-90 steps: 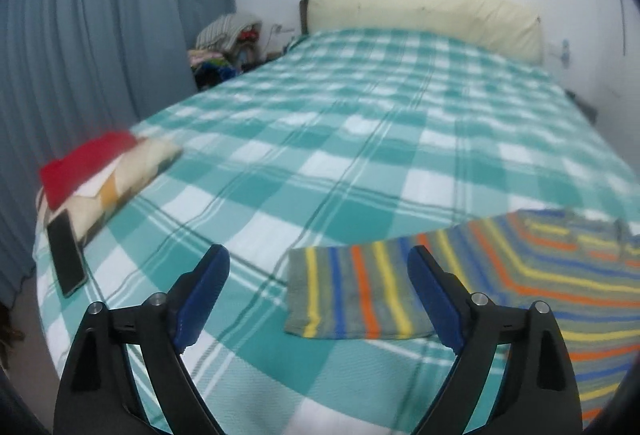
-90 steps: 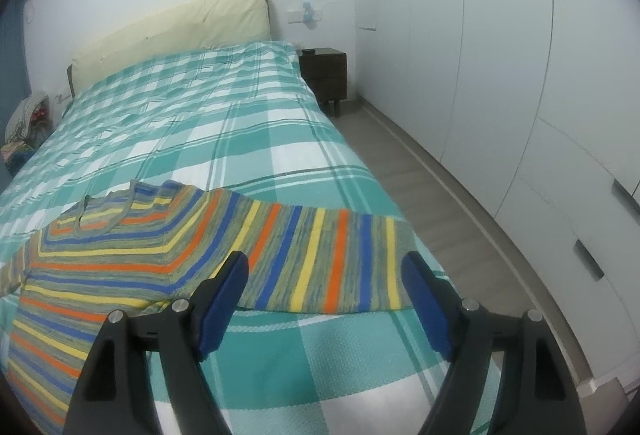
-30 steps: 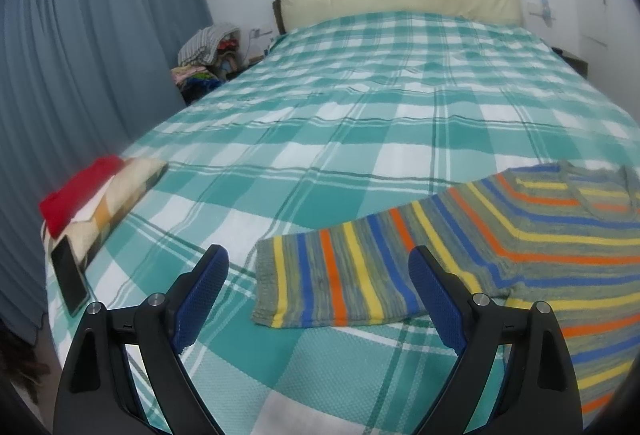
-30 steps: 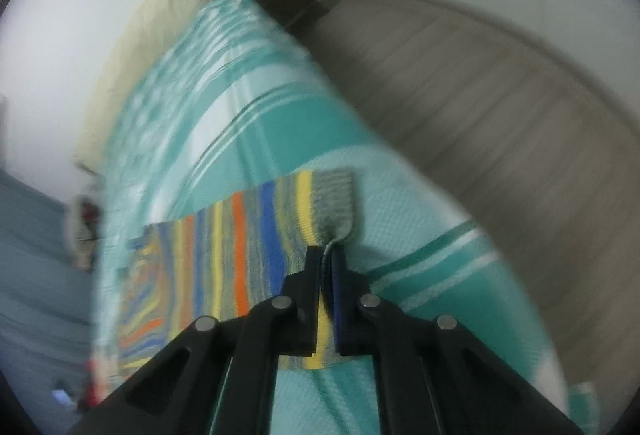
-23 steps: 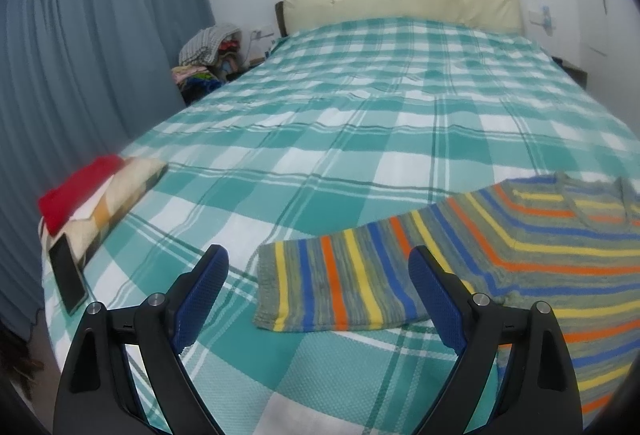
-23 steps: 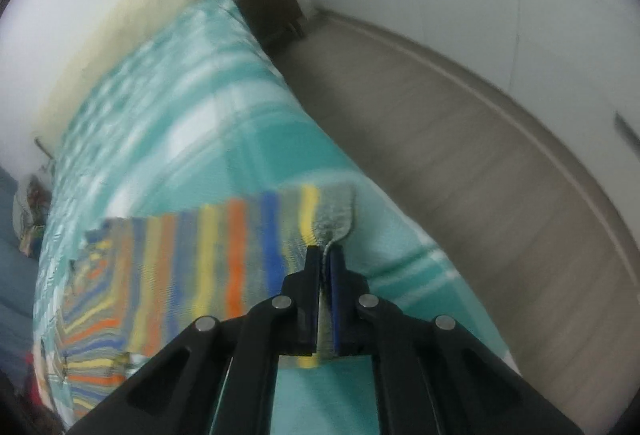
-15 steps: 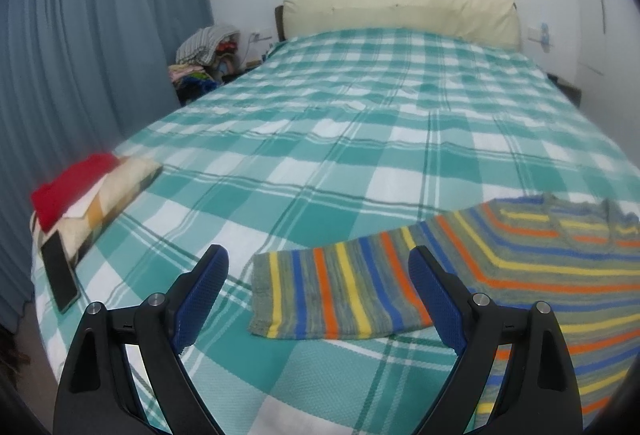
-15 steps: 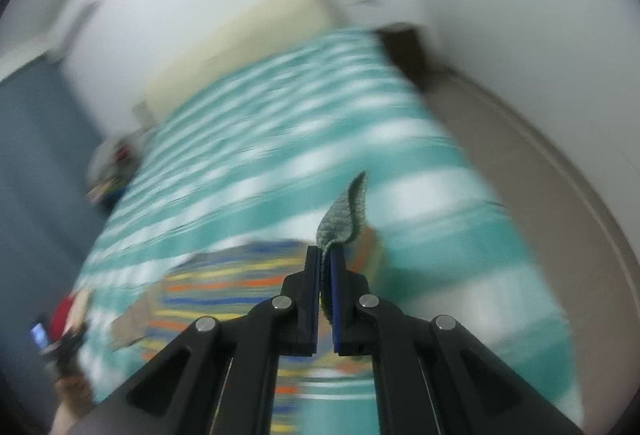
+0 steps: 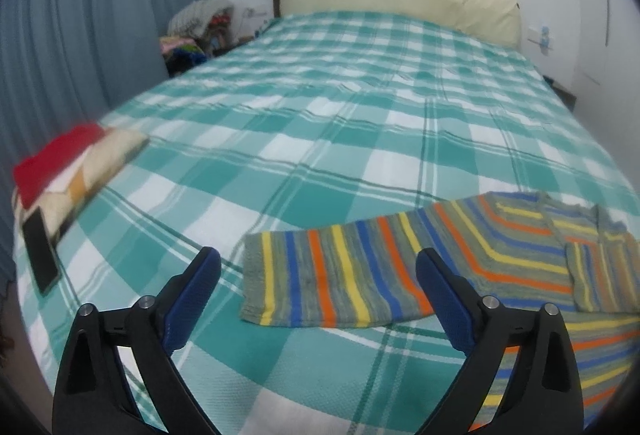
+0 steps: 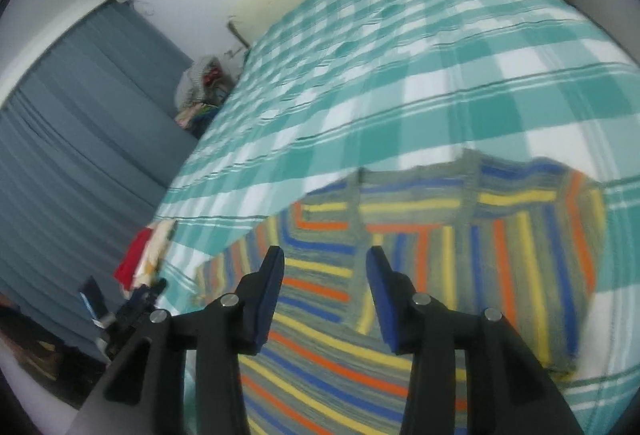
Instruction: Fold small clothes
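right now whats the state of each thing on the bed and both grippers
striped sweater: flat on the bed, one sleeve folded over its body, the other spread out
left gripper: jaws opening, nothing between them
right gripper: jaws opening, holding nothing
phone: lying flat, screen dark
folded clothes: stacked at the bed's edge

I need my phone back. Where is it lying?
The phone lies at the left wrist view's far left, on the bed's edge, beside the red-and-cream folded cloth.

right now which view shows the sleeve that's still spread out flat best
The left wrist view: the unfolded sleeve lies sharp and whole, cuff to shoulder, between that gripper's fingers. The right wrist view shows it only as a blurred sliver at the sweater's far edge.
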Demonstrator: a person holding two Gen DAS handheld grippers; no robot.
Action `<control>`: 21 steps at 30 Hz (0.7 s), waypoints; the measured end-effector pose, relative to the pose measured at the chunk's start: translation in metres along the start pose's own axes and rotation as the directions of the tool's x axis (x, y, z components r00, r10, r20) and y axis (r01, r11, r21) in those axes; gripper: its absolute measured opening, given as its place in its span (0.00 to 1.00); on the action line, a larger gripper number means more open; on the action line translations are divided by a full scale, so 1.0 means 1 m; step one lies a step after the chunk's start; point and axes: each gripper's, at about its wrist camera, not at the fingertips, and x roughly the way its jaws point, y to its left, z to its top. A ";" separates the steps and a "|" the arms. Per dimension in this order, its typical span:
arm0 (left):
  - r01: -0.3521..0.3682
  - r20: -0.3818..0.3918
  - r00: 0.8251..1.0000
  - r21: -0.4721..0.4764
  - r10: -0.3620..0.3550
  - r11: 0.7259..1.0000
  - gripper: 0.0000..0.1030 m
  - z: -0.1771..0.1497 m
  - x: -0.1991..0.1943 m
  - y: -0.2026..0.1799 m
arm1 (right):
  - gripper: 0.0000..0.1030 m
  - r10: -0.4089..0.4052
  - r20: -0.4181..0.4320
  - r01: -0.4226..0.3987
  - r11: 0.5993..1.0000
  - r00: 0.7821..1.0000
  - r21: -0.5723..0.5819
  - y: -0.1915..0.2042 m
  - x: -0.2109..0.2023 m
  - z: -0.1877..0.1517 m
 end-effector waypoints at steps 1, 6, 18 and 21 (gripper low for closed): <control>0.004 -0.013 1.000 -0.001 -0.004 1.000 0.97 0.000 0.003 0.000 | 0.47 -0.032 0.006 0.032 0.999 0.999 -0.014 -0.004 -0.006 -0.003; 0.033 -0.155 0.987 -0.013 -0.035 0.999 0.98 -0.014 0.034 0.003 | 0.56 -0.250 0.041 0.253 0.957 0.967 -0.142 -0.024 -0.040 -0.032; 0.046 -0.410 0.911 -0.021 -0.050 0.999 1.00 -0.086 0.083 0.012 | 0.57 -0.404 0.139 0.425 0.884 0.904 -0.197 -0.076 -0.115 -0.129; 0.036 -0.422 0.906 0.001 -0.032 0.999 1.00 -0.085 0.081 0.008 | 0.57 -0.361 0.115 0.375 0.918 0.925 -0.132 -0.083 -0.115 -0.130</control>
